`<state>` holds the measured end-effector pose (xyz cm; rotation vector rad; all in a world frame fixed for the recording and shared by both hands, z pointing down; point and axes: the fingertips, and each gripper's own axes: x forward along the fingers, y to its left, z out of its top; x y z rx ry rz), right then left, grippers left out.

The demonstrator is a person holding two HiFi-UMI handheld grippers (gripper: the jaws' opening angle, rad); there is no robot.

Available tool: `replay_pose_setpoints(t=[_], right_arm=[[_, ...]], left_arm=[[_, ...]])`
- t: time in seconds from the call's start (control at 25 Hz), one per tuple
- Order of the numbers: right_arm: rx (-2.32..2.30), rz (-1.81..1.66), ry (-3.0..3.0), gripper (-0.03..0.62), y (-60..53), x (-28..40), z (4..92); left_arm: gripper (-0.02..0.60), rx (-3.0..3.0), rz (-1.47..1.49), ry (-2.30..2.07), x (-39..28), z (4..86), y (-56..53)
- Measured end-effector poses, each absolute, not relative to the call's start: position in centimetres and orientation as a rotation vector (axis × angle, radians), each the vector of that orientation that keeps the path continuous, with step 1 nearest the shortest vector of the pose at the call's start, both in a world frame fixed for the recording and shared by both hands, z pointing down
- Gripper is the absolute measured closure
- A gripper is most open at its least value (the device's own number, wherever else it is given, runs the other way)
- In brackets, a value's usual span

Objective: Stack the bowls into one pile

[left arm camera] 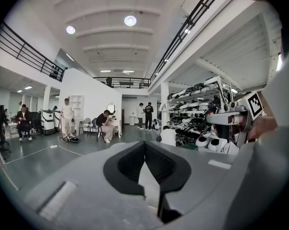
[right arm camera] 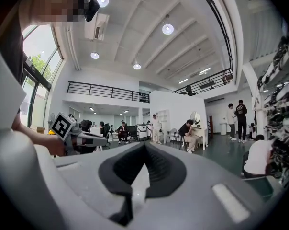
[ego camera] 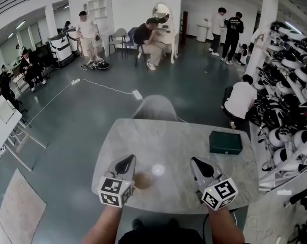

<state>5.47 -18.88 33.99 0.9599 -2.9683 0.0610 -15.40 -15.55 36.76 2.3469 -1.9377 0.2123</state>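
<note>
A small brown bowl [ego camera: 143, 180] sits on the marble table [ego camera: 179, 136] near its front edge. My left gripper [ego camera: 127, 162] hovers just to the bowl's left, not touching it, with its jaws together and nothing between them. My right gripper [ego camera: 200, 165] is further right, over bare table, also shut and empty. A pale round patch [ego camera: 157, 170] lies just behind the bowl; I cannot tell whether it is a bowl or glare. Neither gripper view shows the bowl: the left gripper [left arm camera: 144, 143] and the right gripper [right arm camera: 144, 145] both point out level over the room.
A dark green box [ego camera: 225, 142] rests at the table's right side. A grey chair [ego camera: 154, 107] stands at the far edge. Racks of white and black gear [ego camera: 290, 85] line the right wall. Several people are in the hall beyond.
</note>
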Motion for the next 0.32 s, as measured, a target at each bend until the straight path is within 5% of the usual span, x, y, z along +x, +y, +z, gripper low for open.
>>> replay_pose_setpoints(t=[0.32], right_arm=[[0.971,0.109,-2.954,0.591,-19.1,5.5,35.8]], left_arm=[[0.571,2.341,0.208,-1.942,-15.7,37.6,-15.6]])
